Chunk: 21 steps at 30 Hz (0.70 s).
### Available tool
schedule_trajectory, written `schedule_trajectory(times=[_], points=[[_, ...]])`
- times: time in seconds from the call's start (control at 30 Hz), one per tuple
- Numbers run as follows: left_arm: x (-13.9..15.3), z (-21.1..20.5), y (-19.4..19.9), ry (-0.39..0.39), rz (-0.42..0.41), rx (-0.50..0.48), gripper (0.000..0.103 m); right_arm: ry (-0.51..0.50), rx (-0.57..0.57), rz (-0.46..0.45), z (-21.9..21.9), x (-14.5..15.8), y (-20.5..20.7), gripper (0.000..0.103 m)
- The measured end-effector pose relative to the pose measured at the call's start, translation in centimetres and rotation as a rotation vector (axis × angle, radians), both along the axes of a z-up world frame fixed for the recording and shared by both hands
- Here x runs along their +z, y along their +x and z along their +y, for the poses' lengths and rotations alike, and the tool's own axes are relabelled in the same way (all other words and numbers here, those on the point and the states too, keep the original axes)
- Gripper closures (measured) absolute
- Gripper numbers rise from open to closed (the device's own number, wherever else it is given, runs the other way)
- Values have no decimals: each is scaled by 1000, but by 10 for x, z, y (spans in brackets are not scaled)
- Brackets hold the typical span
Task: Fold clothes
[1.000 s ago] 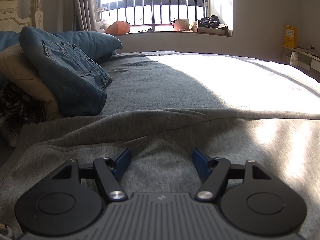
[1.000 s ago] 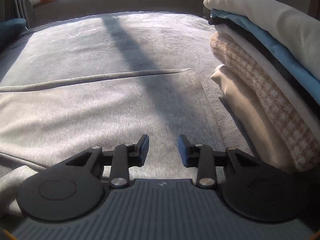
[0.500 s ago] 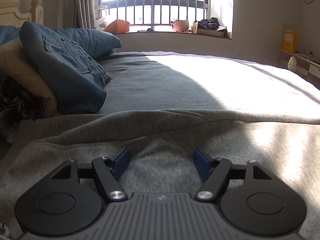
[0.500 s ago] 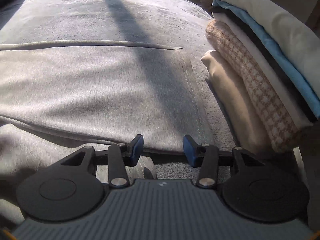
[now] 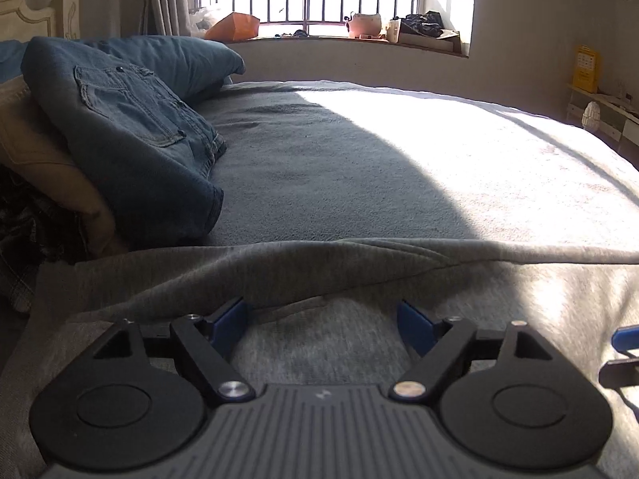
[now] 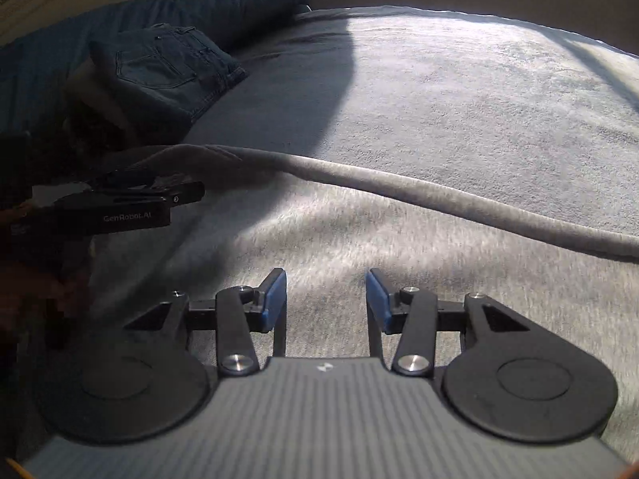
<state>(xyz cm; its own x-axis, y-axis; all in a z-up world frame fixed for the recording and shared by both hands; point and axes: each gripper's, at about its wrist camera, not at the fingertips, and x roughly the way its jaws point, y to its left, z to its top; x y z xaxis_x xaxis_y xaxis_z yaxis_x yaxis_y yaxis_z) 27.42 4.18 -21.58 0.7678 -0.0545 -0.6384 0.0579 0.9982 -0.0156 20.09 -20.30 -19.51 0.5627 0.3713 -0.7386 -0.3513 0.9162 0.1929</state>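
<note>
Left wrist view: I've got the left gripper (image 5: 321, 319) low over the grey garment (image 5: 339, 287), which lies spread flat across the near side of the bed (image 5: 359, 151). Jaws are wide & opening further, nothing between the pads, cloth just beneath. A raised fold edge runs across right in front of the fingertips.

Right wrist view: right gripper (image 6: 326, 297) sits over the same garment, jaws about half open, nothing pinched, pads clear of the fabric. The left gripper shows at the left edge, so both units are close together near one end of the garment. A long rolled edge (image 6: 439, 203) crosses the frame ahead of me.

My read: last fold is laid, now I'm setting up the next grab. To do it well, I'd:
- dip each tip down at the fold edge, not mid-panel, so I catch all layers, not only the top one
- space the grippers apart along the edge before closing, else the middle sags
- close fully before lifting, lift evenly w/ both hands
- carry the edge over flat, keep it off the folded jeans (image 5: 131, 127) piled by the blue pillow (image 5: 175, 60) at the left.
</note>
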Motion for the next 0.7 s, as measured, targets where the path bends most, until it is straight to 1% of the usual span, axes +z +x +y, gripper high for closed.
schedule_trajectory(times=[0.07, 0.13, 0.2, 0.27, 0.33, 0.4, 0.47, 0.53, 0.57, 0.63, 0.7], points=[[-4, 8, 2, -26, -9, 13, 17, -39, 32, -21, -4, -3, -25, 59], [-6, 12, 4, -45, -14, 16, 15, -67, 23, 23, -15, 0, -51, 58], [-8, 8, 4, -22, -19, 11, 12, -94, -5, 85, -26, 5, -72, 58], [-9, 7, 3, -16, -22, 8, 11, -126, -44, 122, -31, 16, -82, 58], [-10, 7, 3, -20, -23, 6, 11, -125, -74, 103, -25, 29, -80, 58], [-10, 7, 3, -24, -25, 5, 11, -82, -76, 44, -13, 38, -69, 58], [-10, 6, 3, -18, -25, 5, 11, -28, -59, -23, 7, 38, -49, 58], [-10, 5, 2, -17, -24, 6, 11, -11, -21, -27, 27, 27, -32, 58], [-10, 5, 1, -17, -23, 6, 11, -22, 9, -9, 36, 17, -27, 57], [-9, 4, 1, -16, -23, 6, 11, -77, 44, -4, 38, 2, -38, 57], [-10, 3, 1, -11, -24, 7, 11, -77, 33, 19, 18, 1, -58, 56]])
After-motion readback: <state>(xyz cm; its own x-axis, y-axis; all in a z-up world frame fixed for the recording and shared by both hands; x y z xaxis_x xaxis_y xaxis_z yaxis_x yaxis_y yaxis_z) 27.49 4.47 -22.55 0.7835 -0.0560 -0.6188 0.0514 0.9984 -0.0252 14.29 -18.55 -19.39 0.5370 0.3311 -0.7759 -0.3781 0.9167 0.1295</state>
